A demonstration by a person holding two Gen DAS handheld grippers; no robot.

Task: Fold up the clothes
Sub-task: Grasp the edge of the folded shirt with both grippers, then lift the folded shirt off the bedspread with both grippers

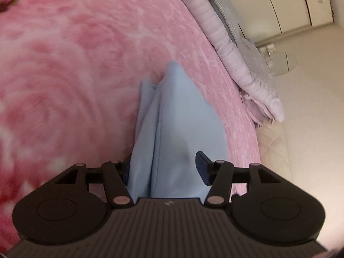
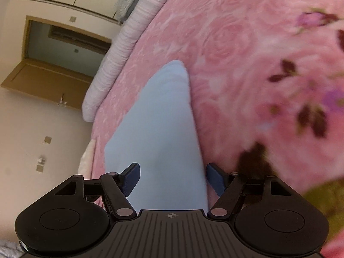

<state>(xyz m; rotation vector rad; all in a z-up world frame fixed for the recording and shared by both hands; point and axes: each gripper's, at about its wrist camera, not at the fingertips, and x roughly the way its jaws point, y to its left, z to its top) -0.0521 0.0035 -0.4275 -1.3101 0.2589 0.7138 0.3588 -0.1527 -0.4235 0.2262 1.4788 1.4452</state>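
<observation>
The left gripper (image 1: 165,167) is being held with its jaws spread wide. Light blue cloth (image 1: 172,129) is lying in the gap, bunched into long folds; it is covering most of the left pad, while the right pad (image 1: 202,167) is showing clear against the fabric. Whether the pads are pressing the cloth cannot be told. From the jaws the cloth is running up toward 12 o'clock, narrowing to a point on the pink blanket (image 1: 75,75). At 1 to 2 o'clock a pale rolled quilt (image 1: 225,49) and a grey pillow (image 1: 228,10) are lying along the bed's edge, with cream floor (image 1: 311,96) beyond.

The right gripper (image 2: 173,179) is likewise being held wide open. The cloth (image 2: 154,129) is filling the gap as a smooth flat panel, reaching both blue pads (image 2: 131,178); a grip cannot be confirmed. The cloth is tapering toward 12 o'clock over the blanket (image 2: 236,53). The quilt (image 2: 120,49) is lying at 10 to 11 o'clock, and a brown-framed doorway (image 2: 64,53) is seen at 10 o'clock.
</observation>
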